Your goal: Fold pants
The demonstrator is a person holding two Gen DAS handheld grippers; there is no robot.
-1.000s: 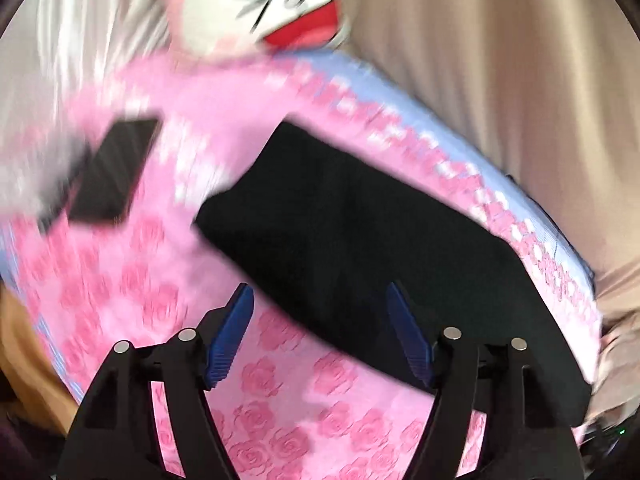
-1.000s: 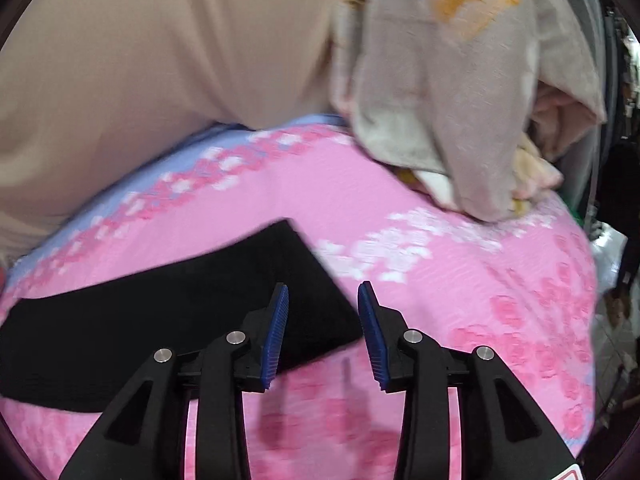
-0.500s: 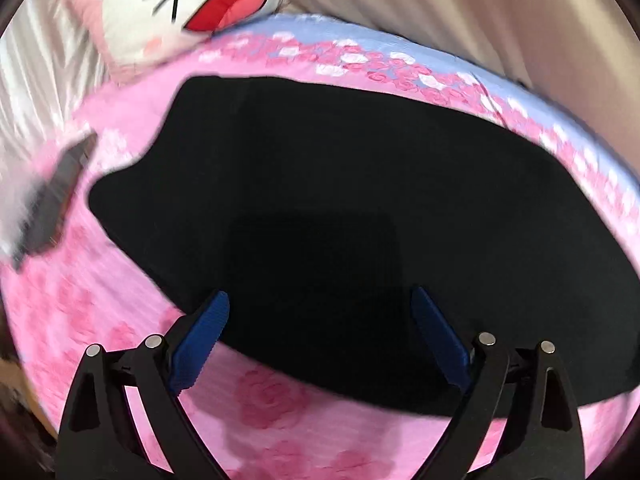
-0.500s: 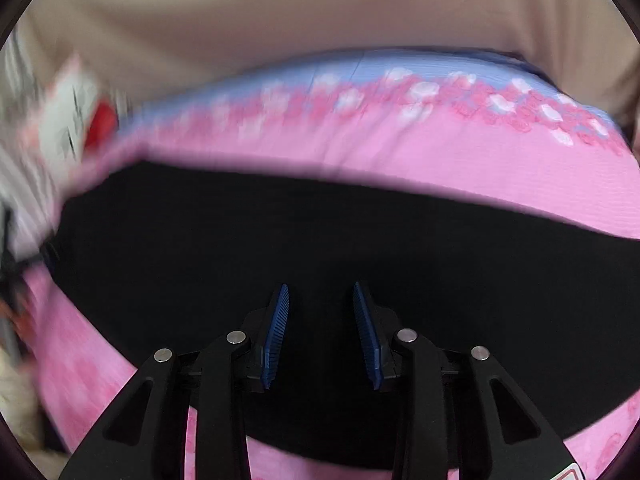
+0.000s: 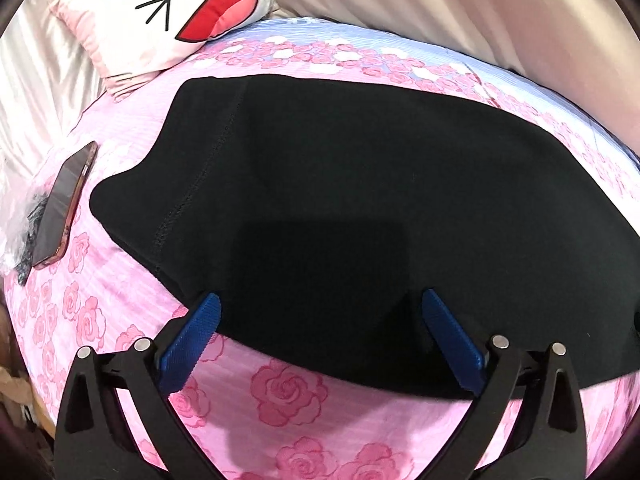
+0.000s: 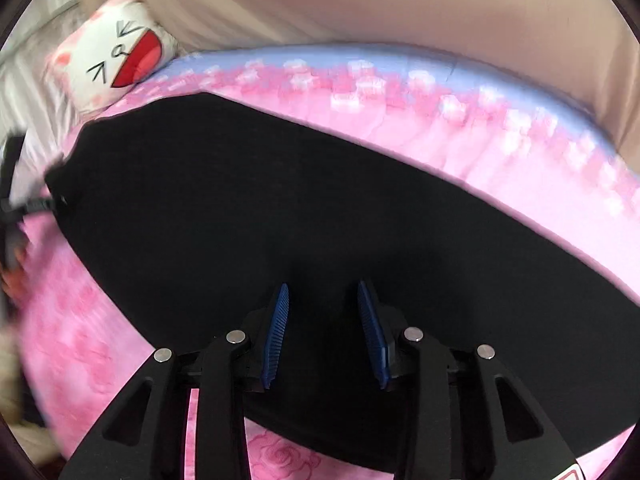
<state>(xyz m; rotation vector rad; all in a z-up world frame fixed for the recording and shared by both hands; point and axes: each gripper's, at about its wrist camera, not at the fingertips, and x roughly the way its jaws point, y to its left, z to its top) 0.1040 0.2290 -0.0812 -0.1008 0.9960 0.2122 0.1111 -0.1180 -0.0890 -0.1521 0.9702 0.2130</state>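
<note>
Black pants (image 5: 352,208) lie flat in a long folded strip on a pink rose-print bed sheet (image 5: 288,396); they also fill the right wrist view (image 6: 280,216). My left gripper (image 5: 320,312) is wide open and empty, hovering over the near edge of the pants at their left part. My right gripper (image 6: 322,300) is open with a narrower gap and empty, hovering over the middle of the pants. Its view is blurred.
A white cartoon-face pillow (image 5: 172,12) lies at the far left of the bed and also shows in the right wrist view (image 6: 116,60). A phone (image 5: 66,204) lies on the sheet left of the pants. A beige curtain (image 5: 480,8) hangs behind the bed.
Both grippers have moved in over the pants, which now fill both views. The right gripper swung left from the pants' right end to the middle. Both stay open.
</note>
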